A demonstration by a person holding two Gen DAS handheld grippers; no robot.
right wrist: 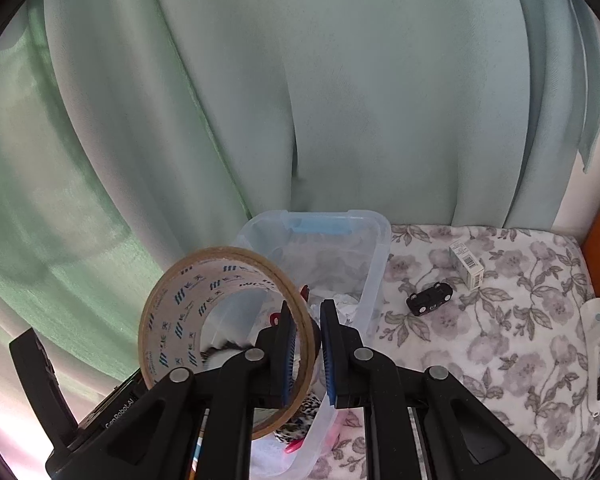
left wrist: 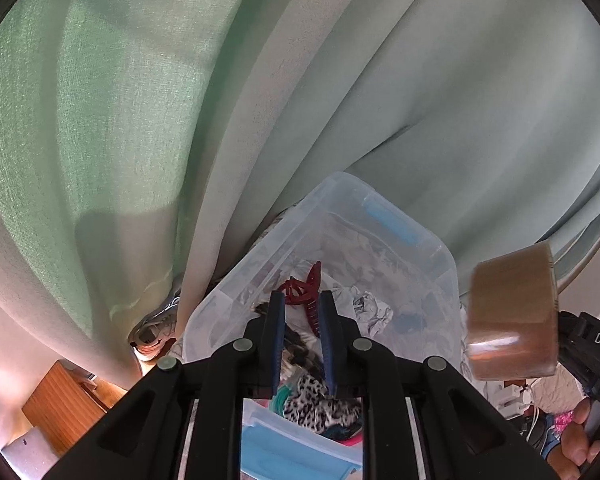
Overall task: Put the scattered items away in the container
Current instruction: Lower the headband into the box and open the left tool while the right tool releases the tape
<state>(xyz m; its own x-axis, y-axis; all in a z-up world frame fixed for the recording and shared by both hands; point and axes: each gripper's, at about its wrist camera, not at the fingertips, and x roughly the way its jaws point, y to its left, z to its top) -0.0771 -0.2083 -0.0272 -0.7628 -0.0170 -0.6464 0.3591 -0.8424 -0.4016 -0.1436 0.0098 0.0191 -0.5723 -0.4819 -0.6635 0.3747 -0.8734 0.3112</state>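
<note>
While the right gripper (right wrist: 305, 354) has its jaws nearly closed on the wall of the roll of brown tape (right wrist: 224, 336), one finger inside the ring and one outside, the roll hangs at lower centre of the right wrist view, over the near left corner of the clear plastic container (right wrist: 374, 264). Seen from the left wrist view, that same roll sits at the right edge of the frame, just beside the container's rim. My judgement is that the step in hand is carrying the tape in: bring it further over the open middle before letting go, low enough that it does not bounce off the rim, and open the jaws fully so the inner finger slips free of the ring. Inside the bin already lie a dark red hair claw (left wrist: 306, 292), crumpled paper (left wrist: 370, 308) and a leopard-print cloth (left wrist: 320, 404). Left gripper (left wrist: 302, 344) hovers above these, jaws partly open, holding nothing. Out on the floral bedcover (right wrist: 500, 340), centre right of the right wrist view, a small black toy car (right wrist: 429, 299) and a small white box (right wrist: 466, 264) lie outside the container
</note>
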